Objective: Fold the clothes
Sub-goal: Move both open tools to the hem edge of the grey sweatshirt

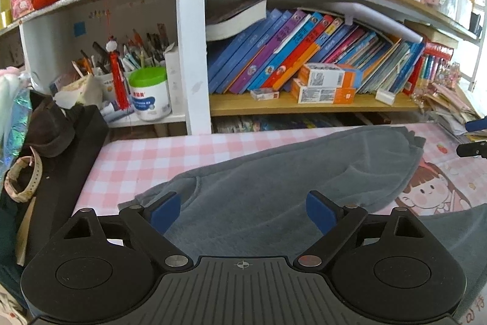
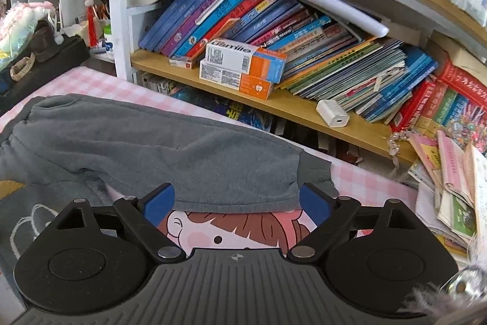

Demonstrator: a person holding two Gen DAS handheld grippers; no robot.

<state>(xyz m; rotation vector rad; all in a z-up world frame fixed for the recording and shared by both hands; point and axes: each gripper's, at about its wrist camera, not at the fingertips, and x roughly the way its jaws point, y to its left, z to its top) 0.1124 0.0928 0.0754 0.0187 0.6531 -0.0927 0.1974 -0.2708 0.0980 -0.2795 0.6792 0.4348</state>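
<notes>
A grey fleece garment (image 1: 274, 181) lay spread across a pink-and-white checked table cover (image 1: 146, 160) printed with a cartoon girl (image 1: 432, 188), one long sleeve-like limb stretching towards the bookshelf side and ending in a ribbed cuff (image 2: 316, 172); whether it was a top or trousers could not be told. A white line drawing (image 2: 36, 218) showed on the darker grey part nearest the right wrist camera. The left gripper (image 1: 243, 210) hovered over the garment's near end with its blue-padded fingers (image 1: 166, 212) spread wide, holding nothing. The right gripper (image 2: 237, 203) was likewise spread apart and empty, its blue pads (image 2: 158, 203) sitting just at the lower edge of the limb near the cuff, though contact could not be judged. Behind the table stood a wooden shelf (image 2: 304, 108) of leaning blue, purple and red books (image 1: 289, 51), with two stacked orange-and-white toothpaste boxes (image 2: 243, 66) and a white charger plug (image 2: 333, 113) in front of them. To the left, a white tub with a green lid (image 1: 149, 93) stood beside cups of pens (image 1: 121, 57), and a pale wristwatch (image 1: 24, 178) lay on a black surface beside the table
</notes>
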